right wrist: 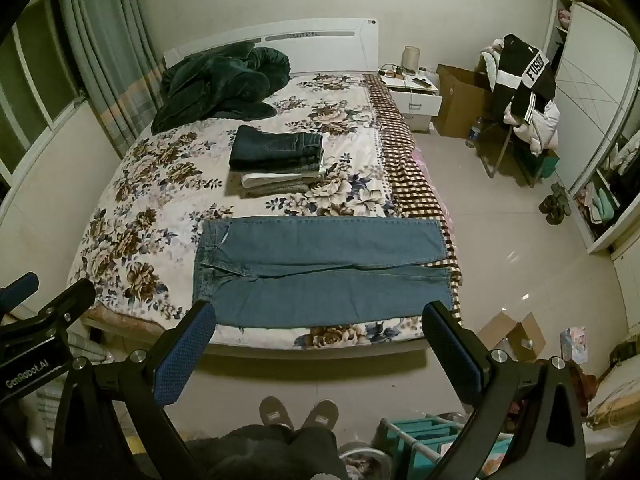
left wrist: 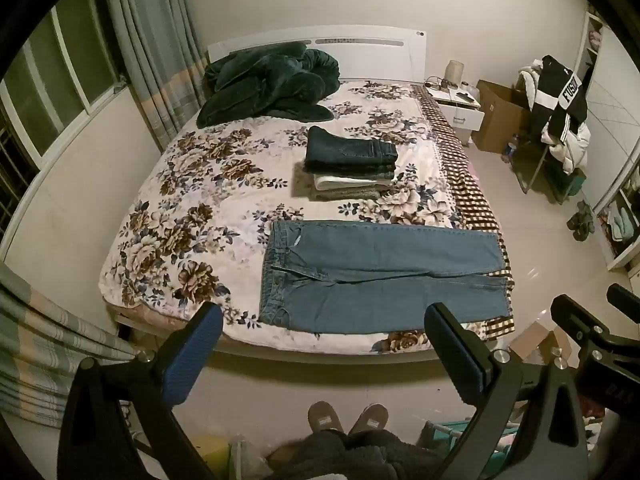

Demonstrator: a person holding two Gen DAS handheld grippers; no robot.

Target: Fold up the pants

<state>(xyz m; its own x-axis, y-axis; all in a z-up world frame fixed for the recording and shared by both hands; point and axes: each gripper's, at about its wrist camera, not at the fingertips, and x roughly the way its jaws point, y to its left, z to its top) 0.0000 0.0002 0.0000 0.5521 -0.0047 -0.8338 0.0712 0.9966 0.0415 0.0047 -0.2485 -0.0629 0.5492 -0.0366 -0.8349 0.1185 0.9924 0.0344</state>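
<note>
Light blue jeans [left wrist: 376,276] lie flat across the near end of the bed [left wrist: 192,184], waistband to the left, legs reaching the right edge; they also show in the right wrist view [right wrist: 320,272]. My left gripper [left wrist: 324,320] is open and empty, held above the floor just short of the bed's near edge. My right gripper [right wrist: 320,318] is open and empty at the same height, beside the left one. Each gripper shows at the edge of the other's view.
A stack of folded pants [left wrist: 350,164] sits mid-bed. A dark green blanket [left wrist: 268,84] is heaped by the headboard. A nightstand [left wrist: 456,108], cardboard box [left wrist: 500,116] and clothes-laden chair [left wrist: 556,120] stand right. My slippered feet [left wrist: 348,420] are on the floor.
</note>
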